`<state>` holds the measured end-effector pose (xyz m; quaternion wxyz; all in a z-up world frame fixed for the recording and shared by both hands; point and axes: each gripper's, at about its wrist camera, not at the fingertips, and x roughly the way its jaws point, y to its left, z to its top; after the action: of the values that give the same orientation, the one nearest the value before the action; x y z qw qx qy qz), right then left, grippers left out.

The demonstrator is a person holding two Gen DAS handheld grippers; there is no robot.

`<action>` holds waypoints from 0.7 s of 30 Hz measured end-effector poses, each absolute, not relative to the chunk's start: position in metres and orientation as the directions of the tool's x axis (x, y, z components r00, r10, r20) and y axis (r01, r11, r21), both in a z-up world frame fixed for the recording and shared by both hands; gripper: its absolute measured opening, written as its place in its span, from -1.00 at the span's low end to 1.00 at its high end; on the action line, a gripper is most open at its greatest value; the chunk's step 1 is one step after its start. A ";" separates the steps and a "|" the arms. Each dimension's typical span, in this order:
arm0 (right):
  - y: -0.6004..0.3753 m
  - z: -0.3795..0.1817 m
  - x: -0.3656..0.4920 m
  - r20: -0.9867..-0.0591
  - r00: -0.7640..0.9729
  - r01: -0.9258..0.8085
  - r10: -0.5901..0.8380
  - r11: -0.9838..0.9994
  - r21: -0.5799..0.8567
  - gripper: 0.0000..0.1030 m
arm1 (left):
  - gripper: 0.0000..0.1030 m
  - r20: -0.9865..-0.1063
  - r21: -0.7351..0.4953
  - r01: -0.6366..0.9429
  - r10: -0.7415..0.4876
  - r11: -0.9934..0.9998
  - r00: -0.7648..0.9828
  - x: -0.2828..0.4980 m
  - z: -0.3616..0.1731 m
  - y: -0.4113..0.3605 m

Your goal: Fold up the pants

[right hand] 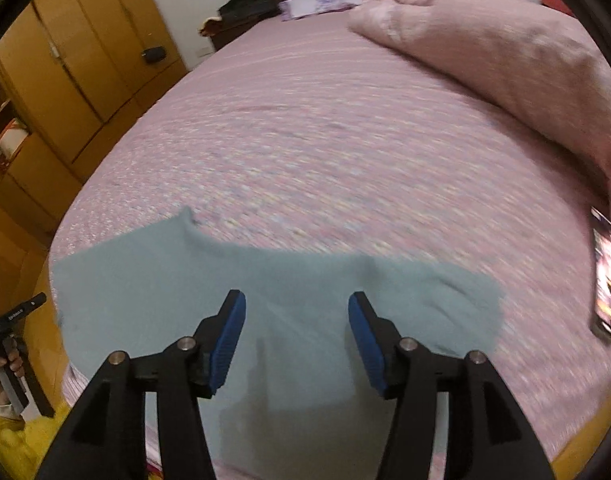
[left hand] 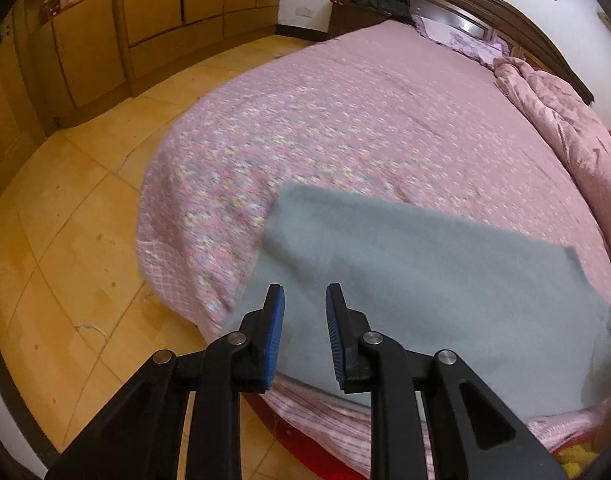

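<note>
On bed [left hand: 345,120] | folded pants [left hand: 425,280] flat | both hand-held grippers [left hand: 305,292] [right hand: 297,300] apart, empty

right tongs [right hand: 297,304] parted above grey pants [right hand: 265,280] — on pink bed [right hand: 345,140].

The grey-green pants [left hand: 425,280] lie folded into a flat rectangle at the near edge of the pink bed [left hand: 345,120].
</note>
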<state>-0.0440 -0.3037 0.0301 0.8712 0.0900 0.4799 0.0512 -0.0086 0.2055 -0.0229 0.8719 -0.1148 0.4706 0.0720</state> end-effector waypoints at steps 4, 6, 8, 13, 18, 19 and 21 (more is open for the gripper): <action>-0.330 0.030 -0.069 -0.832 0.544 0.048 0.112 0.985 0.164 0.11 | -0.71 -0.849 -0.125 -0.205 0.003 0.971 0.529 -0.009 -0.030 0.187; -0.343 0.028 -0.078 -0.835 0.541 0.076 0.097 0.984 0.164 0.11 | -0.71 -0.856 -0.123 -0.200 -0.002 0.972 0.518 -0.009 -0.034 0.181; -0.355 0.023 -0.085 -0.839 0.538 0.107 0.080 0.981 0.162 0.11 | -0.71 -0.866 -0.124 -0.197 -0.009 0.973 0.501 -0.008 -0.041 0.175; -0.376 0.010 -0.094 -0.852 0.519 0.157 0.069 0.972 0.174 0.11 | -0.71 -0.880 -0.129 -0.188 -0.024 0.974 0.475 -0.008 -0.050 0.165; -0.390 0.004 -0.111 -0.837 0.528 0.173 0.141 0.948 0.269 0.11 | -0.71 -0.890 -0.118 -0.190 -0.019 0.975 0.456 -0.005 -0.056 0.161; -0.391 0.004 -0.115 -0.834 0.529 0.172 0.154 0.943 0.283 0.11 | -0.72 -0.892 -0.117 -0.192 -0.018 0.974 0.452 -0.004 -0.058 0.161; -0.391 0.003 -0.123 -0.831 0.527 0.174 0.177 0.935 0.309 0.10 | -0.71 -0.893 -0.118 -0.195 -0.019 0.974 0.449 -0.004 -0.060 0.160</action>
<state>-0.1229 -0.3909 0.0029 0.8550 0.1805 0.4861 0.0008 -0.0044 0.1600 -0.0596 0.8449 -0.1023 0.5224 0.0522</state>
